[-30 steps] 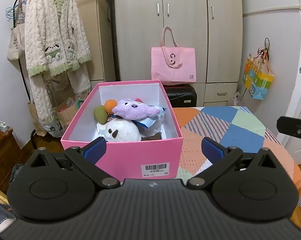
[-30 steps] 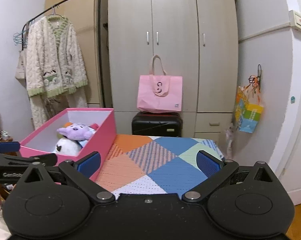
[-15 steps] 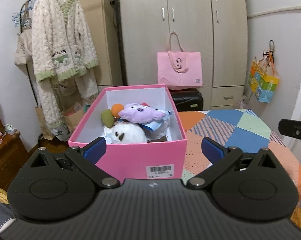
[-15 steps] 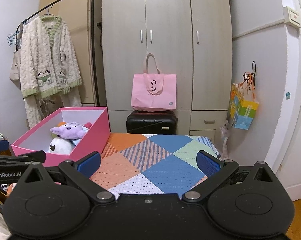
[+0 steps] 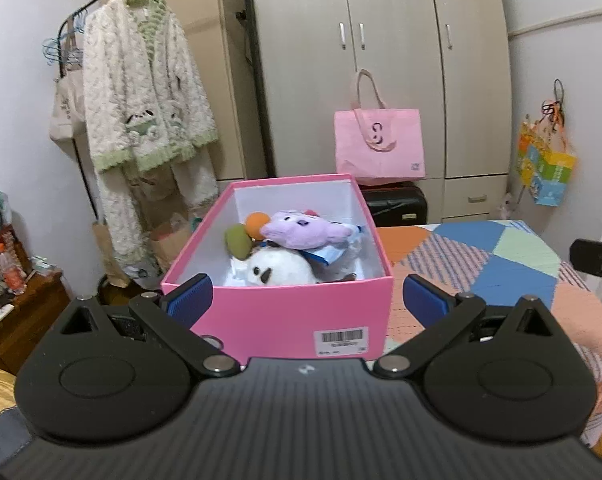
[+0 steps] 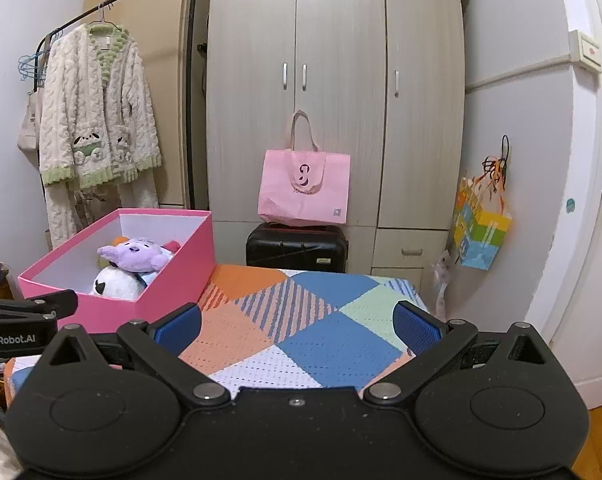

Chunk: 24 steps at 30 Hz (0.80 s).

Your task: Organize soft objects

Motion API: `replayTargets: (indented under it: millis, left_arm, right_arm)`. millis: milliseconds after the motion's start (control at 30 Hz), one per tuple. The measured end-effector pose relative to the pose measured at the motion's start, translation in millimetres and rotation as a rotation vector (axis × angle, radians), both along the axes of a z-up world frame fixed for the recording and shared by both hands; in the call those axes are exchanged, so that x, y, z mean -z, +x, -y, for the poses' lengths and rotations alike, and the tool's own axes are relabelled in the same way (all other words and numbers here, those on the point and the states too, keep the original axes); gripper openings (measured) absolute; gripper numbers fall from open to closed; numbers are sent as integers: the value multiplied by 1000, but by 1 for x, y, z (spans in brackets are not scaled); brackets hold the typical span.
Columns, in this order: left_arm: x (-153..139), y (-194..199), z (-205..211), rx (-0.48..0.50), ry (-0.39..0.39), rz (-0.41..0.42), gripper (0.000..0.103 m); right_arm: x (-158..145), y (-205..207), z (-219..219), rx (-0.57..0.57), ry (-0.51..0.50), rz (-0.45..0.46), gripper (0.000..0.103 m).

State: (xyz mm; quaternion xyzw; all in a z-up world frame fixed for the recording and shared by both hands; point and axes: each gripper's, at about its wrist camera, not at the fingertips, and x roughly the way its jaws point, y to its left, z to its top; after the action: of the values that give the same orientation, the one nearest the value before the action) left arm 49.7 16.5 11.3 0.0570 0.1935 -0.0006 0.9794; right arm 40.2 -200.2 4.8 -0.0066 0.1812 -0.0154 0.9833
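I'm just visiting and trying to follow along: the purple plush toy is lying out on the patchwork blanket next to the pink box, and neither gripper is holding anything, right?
Not quite. The purple plush toy lies inside the pink box, on top of the other soft toys, not on the patchwork blanket; the left wrist view shows it. The rest holds: left gripper and right gripper both have their fingers apart and empty.

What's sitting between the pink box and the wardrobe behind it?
In the right wrist view, a black suitcase with a pink tote bag on top.
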Motion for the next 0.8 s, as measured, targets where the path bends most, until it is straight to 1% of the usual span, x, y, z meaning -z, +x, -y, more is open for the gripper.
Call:
replayTargets:
  millis: [100, 300, 400, 500, 667, 800]
  left_arm:
    - [-1, -1, -2, -3, -13, 22, 103]
    - [0, 0, -3, -9, -22, 20, 103]
    - [2, 0, -4, -23, -33, 24, 103]
    - [4, -1, -4, -43, -23, 38, 103]
    - [3, -1, -3, -44, -6, 48, 103]
    - [2, -1, -6, -41, -45, 58, 103]
  right_arm:
    - [0, -1, 0, -2, 0, 8, 103]
    - [3, 1, 1, 1, 8, 2, 103]
    - [3, -2, 1, 32, 12, 38, 103]
    - [1, -5, -1, 48, -2, 67, 103]
    - [2, -4, 2, 37, 11, 62, 103]
    - [4, -2, 3, 40, 11, 49, 103]
